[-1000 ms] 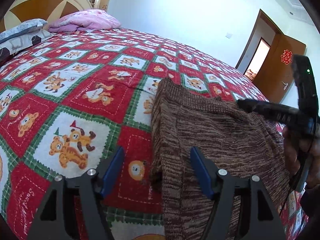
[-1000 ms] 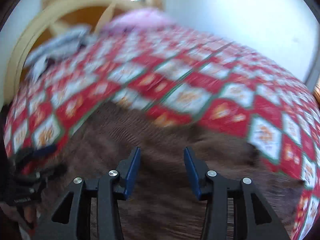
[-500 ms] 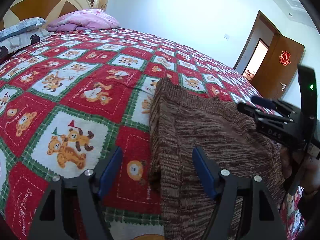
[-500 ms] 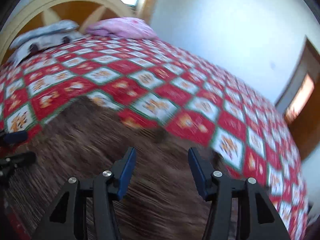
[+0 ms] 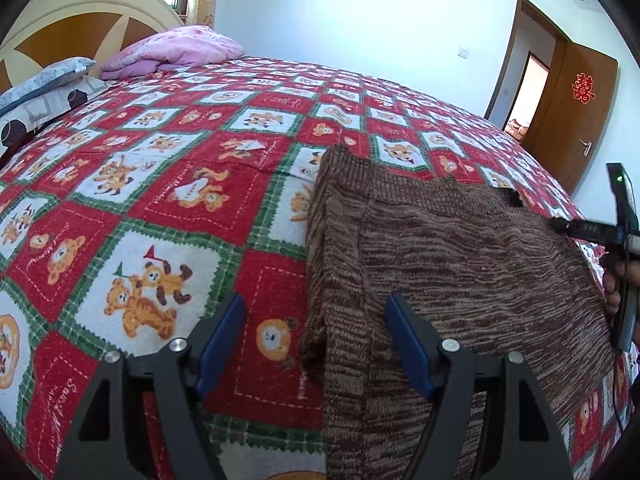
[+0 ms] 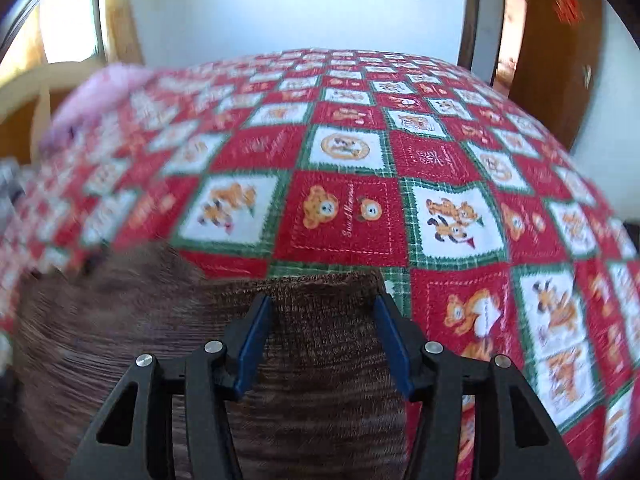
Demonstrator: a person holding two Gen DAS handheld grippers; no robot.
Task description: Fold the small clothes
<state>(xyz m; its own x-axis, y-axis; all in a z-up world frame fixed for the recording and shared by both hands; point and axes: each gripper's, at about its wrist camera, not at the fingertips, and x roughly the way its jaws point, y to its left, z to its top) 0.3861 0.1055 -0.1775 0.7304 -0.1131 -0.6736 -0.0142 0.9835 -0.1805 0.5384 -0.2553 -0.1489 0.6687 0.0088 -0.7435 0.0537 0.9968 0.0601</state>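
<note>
Knitwear: one brown knitted garment (image 5: 452, 264) lies flat on the bed (image 5: 208, 184), on a red, white and green bear-patterned bedspread, near the bed's near edge. In the left wrist view its long axis runs from the lower foreground away toward the upper right, a narrower folded strip forming its left edge and a corner pointing toward the far side of the bed; a small dark hole-like spot shows near its far right edge. Two hand-held grippers are present. The left hand-held gripper (image 5: 316, 328) hangs above the garment's left edge with its blue-padded jaws wide apart; one finger (image 5: 224, 336) is over the bedspread, the other over the knit, and nothing is gripped. The right hand-held gripper (image 6: 322, 332) is over the garment's far corner, jaws parted to a moderate gap, the cloth beneath them and not pinched; from the left wrist view it appears at the right margin (image 5: 560, 225), carried by a hand (image 5: 618, 284). At the head of the bed lie one pink pillow (image 5: 176, 50) and one grey patterned pillow (image 5: 44, 92) before a cream and brown headboard (image 5: 80, 20). One brown door (image 5: 576, 108) stands open at right.
</note>
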